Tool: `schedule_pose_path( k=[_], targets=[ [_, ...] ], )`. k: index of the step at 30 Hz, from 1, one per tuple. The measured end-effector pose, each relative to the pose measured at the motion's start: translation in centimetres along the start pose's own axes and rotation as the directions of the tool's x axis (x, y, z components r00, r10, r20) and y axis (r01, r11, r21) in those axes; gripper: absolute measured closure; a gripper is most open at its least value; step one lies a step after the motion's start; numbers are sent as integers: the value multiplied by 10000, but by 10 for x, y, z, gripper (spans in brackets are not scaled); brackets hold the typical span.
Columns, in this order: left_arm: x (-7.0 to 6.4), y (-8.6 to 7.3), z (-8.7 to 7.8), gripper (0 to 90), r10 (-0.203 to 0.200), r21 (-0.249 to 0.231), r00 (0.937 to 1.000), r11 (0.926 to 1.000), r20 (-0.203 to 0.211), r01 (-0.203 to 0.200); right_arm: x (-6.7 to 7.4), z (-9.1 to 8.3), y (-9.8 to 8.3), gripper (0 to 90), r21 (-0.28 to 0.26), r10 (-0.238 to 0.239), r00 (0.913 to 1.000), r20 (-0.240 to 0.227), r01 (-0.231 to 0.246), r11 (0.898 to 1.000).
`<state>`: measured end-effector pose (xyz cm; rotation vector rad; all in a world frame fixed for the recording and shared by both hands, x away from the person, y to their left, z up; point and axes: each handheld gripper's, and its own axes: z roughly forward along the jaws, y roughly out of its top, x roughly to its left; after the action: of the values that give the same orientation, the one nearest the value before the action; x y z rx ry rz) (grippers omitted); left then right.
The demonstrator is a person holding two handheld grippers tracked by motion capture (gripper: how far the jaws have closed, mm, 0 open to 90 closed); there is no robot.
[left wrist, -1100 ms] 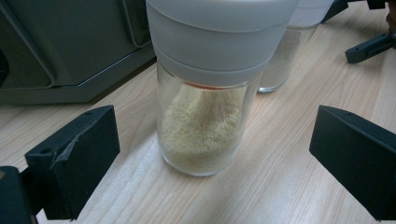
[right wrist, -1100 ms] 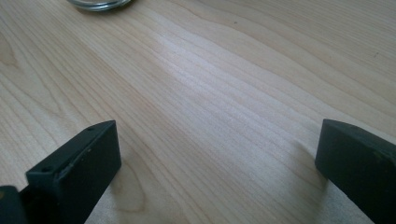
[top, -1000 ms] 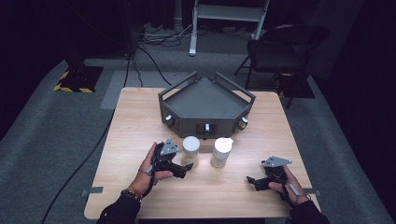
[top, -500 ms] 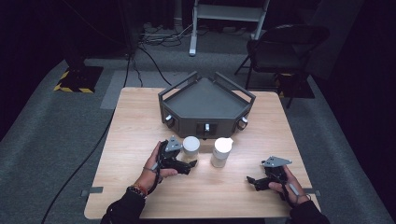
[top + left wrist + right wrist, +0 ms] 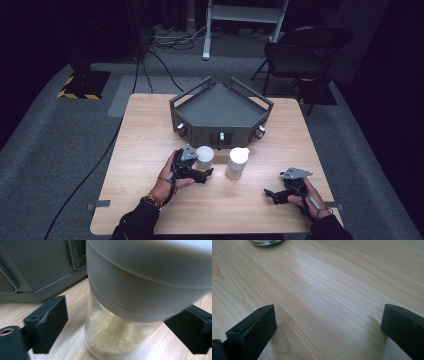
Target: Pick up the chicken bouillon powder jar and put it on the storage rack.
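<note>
— Is the jar [image 5: 125, 315] held yet?
— Not quite. It stands on the table [image 5: 150, 130], at 6 o'clock from the tray [image 5: 220, 107]. The left hand-held gripper [image 5: 202, 172] has just been closing around it, pads not touching.
— The right hand-held gripper [image 5: 272, 194]?
— Open, holding nothing.

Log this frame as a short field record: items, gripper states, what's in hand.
surface: wooden table
fixture: grey angular tray at the table's far side
item 1: glass jar with grey lid, pale powder inside, standing upright
item 2: second jar to its right, standing apart
left hand-held gripper: jaws either side of item 1, just been closing; a gap shows at the left jaw, no grip yet
right hand-held gripper: open over bare wood, nothing between the jaws
</note>
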<state>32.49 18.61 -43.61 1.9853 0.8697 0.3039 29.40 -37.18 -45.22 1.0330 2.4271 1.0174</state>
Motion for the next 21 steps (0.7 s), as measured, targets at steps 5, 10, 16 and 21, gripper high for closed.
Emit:
schedule_pose_path(
  k=[5, 10, 16, 21],
  targets=[
    [-1, -2, 0, 142, -14, -352, 10000, 9994, -25, 13, 0, 0, 0, 0, 0, 0, 10000, -1, 0, 10000],
    [-1, -1, 3, 233, -9, -281, 10000, 9996, 62, 11, 0, 0, 0, 0, -1, 0, 10000, -1, 0, 10000],
    [-6, -2, 2, 307, 249, -348, 9997, 9991, -79, -251, 0, 0, 0, 0, -2, -12, 10000, -10, 12, 10000],
    [-11, 0, 1, 312, 412, -301, 9989, 9987, -242, -419, 0, 0, 0, 0, -3, -12, 10000, -9, 12, 10000]
  ],
)
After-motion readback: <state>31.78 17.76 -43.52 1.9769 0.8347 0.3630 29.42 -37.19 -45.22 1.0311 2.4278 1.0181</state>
